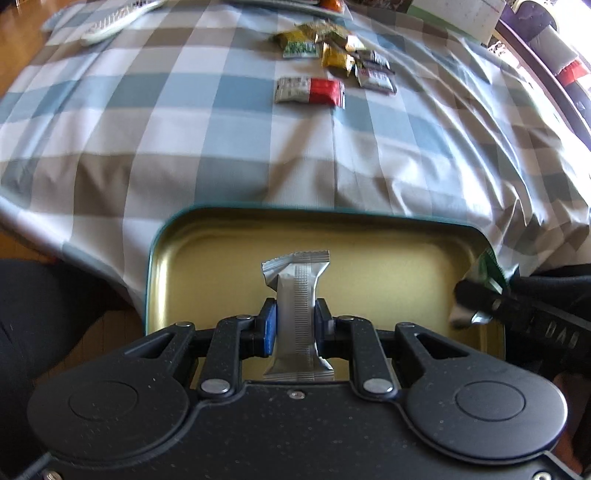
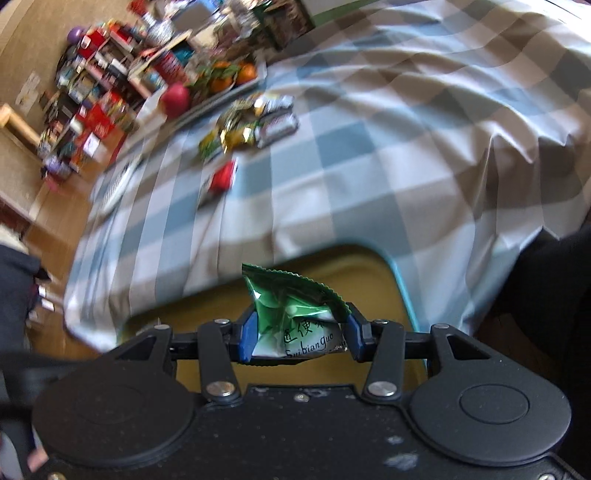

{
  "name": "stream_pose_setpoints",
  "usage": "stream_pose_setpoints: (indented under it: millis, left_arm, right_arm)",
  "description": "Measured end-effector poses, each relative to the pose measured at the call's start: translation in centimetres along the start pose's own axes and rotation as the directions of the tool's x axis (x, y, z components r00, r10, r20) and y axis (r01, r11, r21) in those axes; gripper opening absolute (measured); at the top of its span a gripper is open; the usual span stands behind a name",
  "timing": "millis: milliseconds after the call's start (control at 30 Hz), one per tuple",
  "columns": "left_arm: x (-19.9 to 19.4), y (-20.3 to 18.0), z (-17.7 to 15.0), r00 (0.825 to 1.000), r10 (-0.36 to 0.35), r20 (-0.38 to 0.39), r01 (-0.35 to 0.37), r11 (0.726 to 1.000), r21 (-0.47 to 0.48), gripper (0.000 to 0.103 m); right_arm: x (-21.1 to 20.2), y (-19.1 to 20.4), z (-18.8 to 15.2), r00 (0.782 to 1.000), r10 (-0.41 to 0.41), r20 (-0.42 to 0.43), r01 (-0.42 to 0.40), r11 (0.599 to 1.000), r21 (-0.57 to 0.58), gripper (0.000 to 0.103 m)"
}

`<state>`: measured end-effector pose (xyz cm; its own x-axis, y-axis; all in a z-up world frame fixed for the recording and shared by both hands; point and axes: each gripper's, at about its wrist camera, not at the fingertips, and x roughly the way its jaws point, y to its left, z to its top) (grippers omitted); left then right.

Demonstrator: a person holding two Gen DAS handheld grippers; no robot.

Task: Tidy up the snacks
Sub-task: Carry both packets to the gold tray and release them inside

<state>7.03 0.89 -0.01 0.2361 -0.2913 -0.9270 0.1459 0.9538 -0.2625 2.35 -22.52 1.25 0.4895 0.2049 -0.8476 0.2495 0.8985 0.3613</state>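
Observation:
My left gripper (image 1: 294, 325) is shut on a silver snack bar (image 1: 297, 295), held upright over a gold tin tray (image 1: 388, 251) with a teal rim at the table's near edge. My right gripper (image 2: 299, 336) is shut on a green snack packet (image 2: 295, 310) above the same tray (image 2: 369, 273). In the left wrist view that packet (image 1: 487, 269) and the right gripper's fingers (image 1: 476, 295) show at the tray's right rim. Further out on the checked tablecloth (image 1: 221, 129) lies a pile of wrapped snacks (image 1: 332, 48) and a red and white bar (image 1: 310, 90), seen too in the right wrist view as snacks (image 2: 251, 122) and bar (image 2: 221, 177).
A white remote-like object (image 1: 114, 22) lies at the far left of the cloth. A tray with oranges and a red fruit (image 2: 218, 81) stands beyond the snacks. Cluttered shelves (image 2: 96, 96) rise past the table. Dark clothing of a person (image 1: 37, 314) sits at the near edge.

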Motion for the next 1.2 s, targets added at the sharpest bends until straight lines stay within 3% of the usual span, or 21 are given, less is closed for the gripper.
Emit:
stream_pose_setpoints:
  millis: [167, 333, 567, 767, 1200]
  left_arm:
    - [0.9, 0.3, -2.4, 0.997, 0.05, -0.059, -0.051, 0.999, -0.012, 0.027]
    - [1.0, -0.1, -3.1, 0.995, 0.071, -0.067, -0.071, 0.997, -0.004, 0.027]
    - [1.5, 0.2, -3.2, 0.995, 0.045, -0.091, -0.047, 0.999, -0.015, 0.029]
    - [1.4, 0.2, -3.2, 0.996, 0.024, -0.086, -0.027, 0.999, -0.031, 0.039]
    - [1.5, 0.2, -3.1, 0.997, 0.013, -0.079, -0.018, 0.998, -0.052, 0.04]
  right_arm:
    - [0.5, 0.5, -2.6, 0.996, -0.017, -0.084, 0.013, 0.999, -0.038, 0.049]
    - [0.6, 1.1, -4.1, 0.992, -0.042, -0.121, 0.032, 0.996, -0.086, 0.05]
    - [0.9, 1.5, -4.4, 0.989, -0.051, -0.141, 0.036, 0.994, -0.103, 0.05]
    - [1.1, 1.6, -4.1, 0.988, -0.054, -0.147, 0.04, 0.994, -0.098, 0.05]
    - [1.6, 1.3, -3.9, 0.985, -0.039, -0.167, 0.027, 0.997, -0.075, 0.057]
